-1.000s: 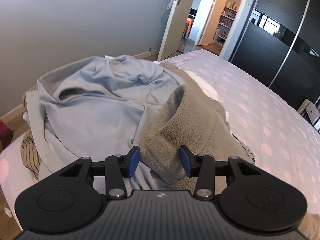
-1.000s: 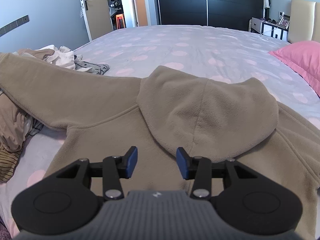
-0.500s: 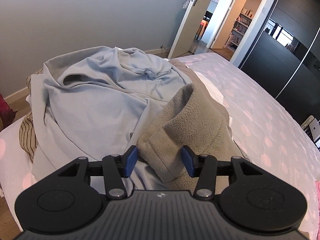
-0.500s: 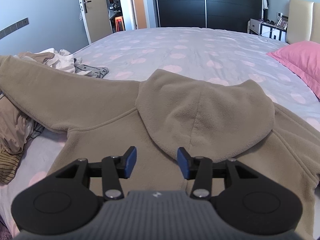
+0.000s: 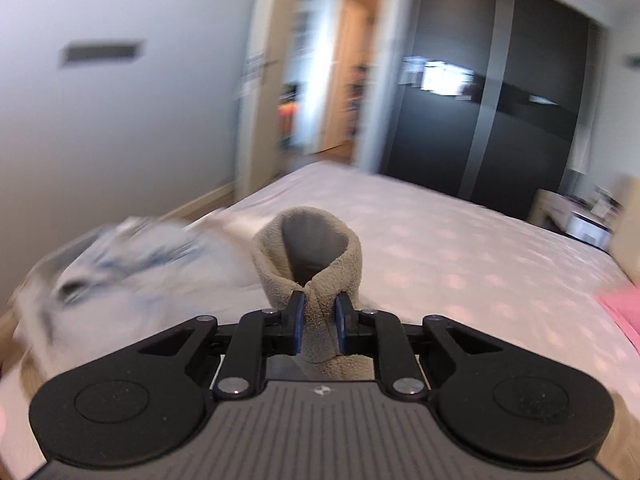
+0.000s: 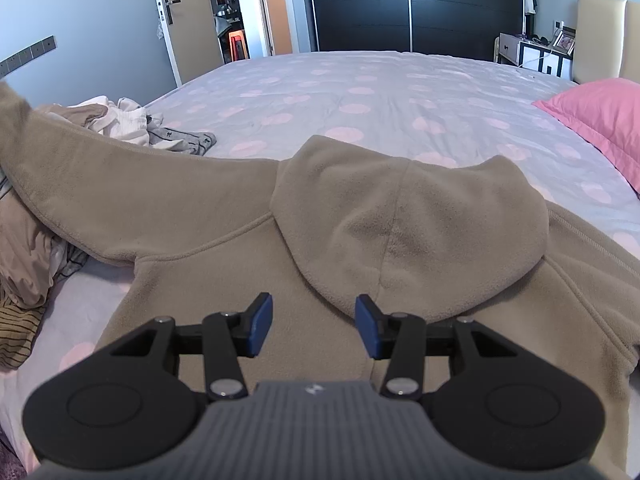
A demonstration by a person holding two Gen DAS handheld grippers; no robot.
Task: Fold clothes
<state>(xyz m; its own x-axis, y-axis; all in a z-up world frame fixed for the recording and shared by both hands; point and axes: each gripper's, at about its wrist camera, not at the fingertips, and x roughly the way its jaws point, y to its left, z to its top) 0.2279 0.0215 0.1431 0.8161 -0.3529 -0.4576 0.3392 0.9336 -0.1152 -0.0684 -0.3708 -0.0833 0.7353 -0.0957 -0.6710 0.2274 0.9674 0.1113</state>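
sleeve cuff (image 5: 308, 256) between hand-held gripper (image 5: 319, 322) pads

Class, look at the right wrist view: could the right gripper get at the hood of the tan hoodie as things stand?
Probably yes. The right gripper is open just above the hoodie's back, and the hood lies flat directly ahead with nothing between.

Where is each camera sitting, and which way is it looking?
Left wrist: sits on the left tool, looks along its fingers at the beige sleeve cuff its closing jaws pinch, over the bed; only the tool shows.
Right wrist: sits on the right tool, looks down at the hoodie; its jaws are apart.
Shared: the hoodie, spotted bed, dark wardrobe, doorway.
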